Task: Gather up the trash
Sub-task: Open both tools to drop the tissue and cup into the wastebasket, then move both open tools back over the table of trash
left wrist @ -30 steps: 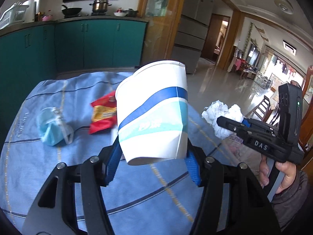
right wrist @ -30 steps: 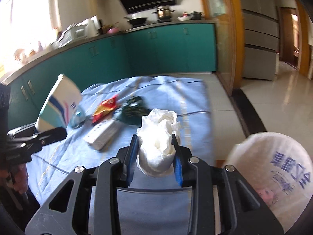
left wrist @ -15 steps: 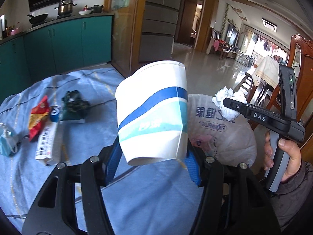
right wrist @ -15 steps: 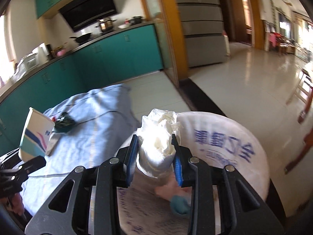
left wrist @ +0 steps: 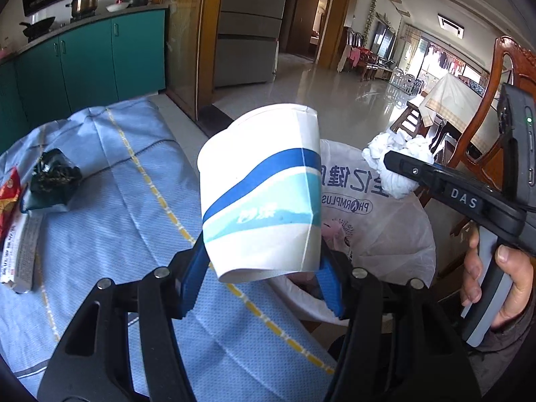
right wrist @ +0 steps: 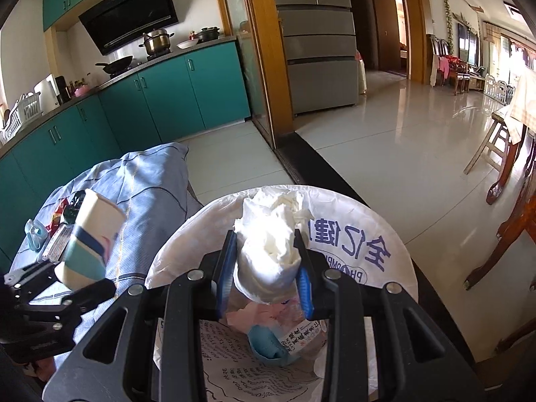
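My left gripper (left wrist: 261, 274) is shut on a white paper cup (left wrist: 264, 194) with blue bands and holds it above the table's right edge, beside the bin. The cup also shows in the right wrist view (right wrist: 90, 241). My right gripper (right wrist: 266, 278) is shut on a crumpled white tissue wad (right wrist: 271, 238) and holds it over the open trash bin lined with a white printed bag (right wrist: 378, 254). The tissue (left wrist: 397, 160) and the bin (left wrist: 385, 221) also show in the left wrist view. Paper and a blue mask (right wrist: 268, 341) lie in the bin.
On the blue checked tablecloth (left wrist: 127, 207) lie a dark crumpled wrapper (left wrist: 50, 177), a red snack packet (left wrist: 8, 197) and a white box (left wrist: 20, 254). A blue mask (right wrist: 33, 234) lies at the table's far left. A wooden chair (left wrist: 495, 100) stands right of the bin.
Both grippers swung right from over the table toward the bin. The tissue is now above the bin's opening, and the cup has come up beside the bin.
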`<state>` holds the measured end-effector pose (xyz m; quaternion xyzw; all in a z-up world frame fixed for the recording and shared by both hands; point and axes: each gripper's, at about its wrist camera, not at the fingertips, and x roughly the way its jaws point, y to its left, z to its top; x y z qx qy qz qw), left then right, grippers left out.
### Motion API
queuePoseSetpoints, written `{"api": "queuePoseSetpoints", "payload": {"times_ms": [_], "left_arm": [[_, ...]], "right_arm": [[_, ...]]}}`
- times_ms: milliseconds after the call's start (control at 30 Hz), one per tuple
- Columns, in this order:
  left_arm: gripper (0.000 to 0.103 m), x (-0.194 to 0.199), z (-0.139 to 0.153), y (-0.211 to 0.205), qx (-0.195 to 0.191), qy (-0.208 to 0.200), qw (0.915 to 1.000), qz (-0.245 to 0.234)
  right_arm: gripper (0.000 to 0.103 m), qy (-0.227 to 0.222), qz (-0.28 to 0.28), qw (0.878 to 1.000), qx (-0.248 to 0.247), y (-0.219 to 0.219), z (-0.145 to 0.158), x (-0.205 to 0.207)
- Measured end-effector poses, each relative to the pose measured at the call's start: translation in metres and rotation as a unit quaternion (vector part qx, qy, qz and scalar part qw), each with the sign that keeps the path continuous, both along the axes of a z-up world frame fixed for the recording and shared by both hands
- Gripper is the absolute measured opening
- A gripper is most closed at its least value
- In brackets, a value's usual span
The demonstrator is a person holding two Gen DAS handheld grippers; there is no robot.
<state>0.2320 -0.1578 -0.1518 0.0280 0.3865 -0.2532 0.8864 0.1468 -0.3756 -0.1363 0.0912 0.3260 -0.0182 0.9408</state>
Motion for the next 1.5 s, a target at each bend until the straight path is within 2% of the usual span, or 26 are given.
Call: {"api": "queuePoseSetpoints", "payload": {"times_ms": [367,567,633,667,700,733,867,1033,1267,1500], "left_arm": [[0.060,0.009,-0.016,-0.035,-0.008,0.016,0.9996,-0.023],[0.060,0.004,-0.026,-0.062,0.007,0.020,0.9988,-0.043],[0.061,0.000,-0.027,-0.068,0.013,0.016,0.9985,-0.051],[0.069,-0.001,-0.026,-0.069,0.015,0.013,0.9985,-0.051],[0.074,-0.002,-0.023,-0.068,0.015,0.010,0.9986,-0.050],[0.074,-0.002,-0.020,-0.066,0.011,0.007,0.9988,-0.048],[0.078,-0.004,-0.006,-0.049,-0.007,0.001,0.9994,-0.033],[0.082,-0.005,0.007,-0.012,-0.016,-0.009,0.9998,0.005],[0.086,-0.010,0.023,0.054,-0.020,-0.029,0.9965,0.075],[0.089,-0.014,0.030,0.101,-0.008,-0.040,0.9927,0.114]], "right_arm": [[0.033,0.019,-0.015,1.000,0.009,-0.013,-0.006,-0.002],[0.034,0.023,-0.028,0.999,0.018,-0.019,-0.006,-0.001],[0.042,0.027,-0.039,0.998,0.028,-0.023,-0.008,0.000],[0.046,0.031,-0.047,0.998,0.034,-0.026,-0.010,0.001],[0.057,0.034,-0.055,0.997,0.039,-0.028,-0.012,0.002],[0.064,0.034,-0.060,0.997,0.043,-0.030,-0.013,0.002],[0.069,0.028,-0.070,0.996,0.054,-0.030,-0.012,0.002],[0.075,0.016,-0.055,0.997,0.057,-0.014,-0.008,0.007],[0.079,0.008,-0.001,0.999,0.051,0.031,-0.002,0.022],[0.079,0.004,0.051,0.998,0.029,0.079,0.001,0.034]]}}
